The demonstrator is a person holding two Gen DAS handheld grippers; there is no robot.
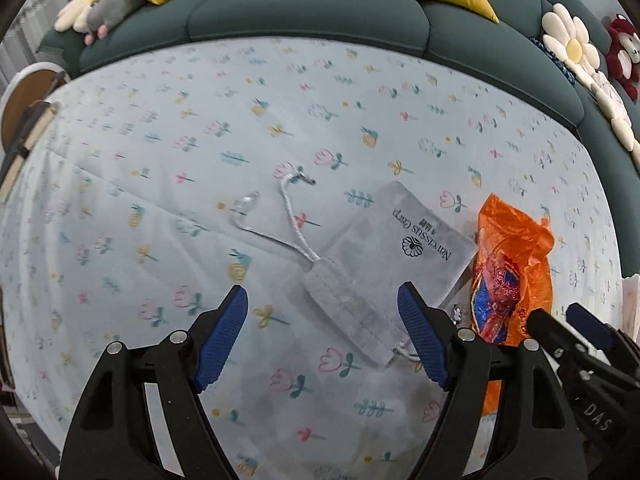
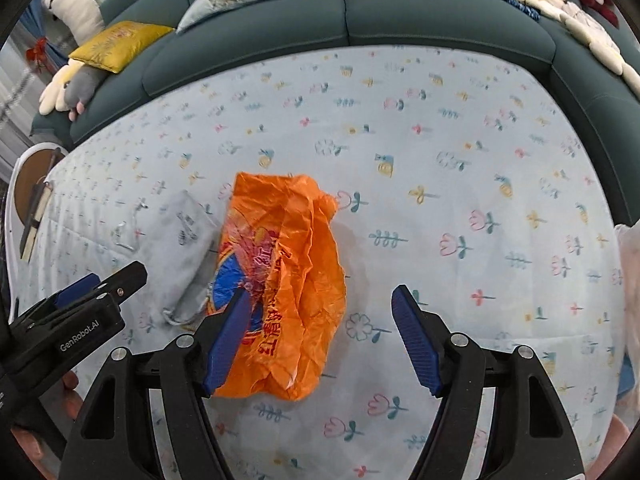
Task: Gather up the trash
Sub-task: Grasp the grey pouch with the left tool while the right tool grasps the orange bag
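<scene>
From the left wrist, the left hand-held gripper (image 1: 322, 312) is held apart over a grey pouch (image 1: 394, 256) on the bed (image 1: 160, 140). From the right wrist, the right hand-held gripper (image 2: 320, 312) is spread apart around an orange bag (image 2: 288, 280) touching the pouch (image 2: 188, 248).

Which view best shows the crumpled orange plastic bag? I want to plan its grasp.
The right wrist view: the crumpled orange plastic bag lies nearly whole, central. In the left wrist view it sits at the right, partly hidden behind gripper fingers.
</scene>
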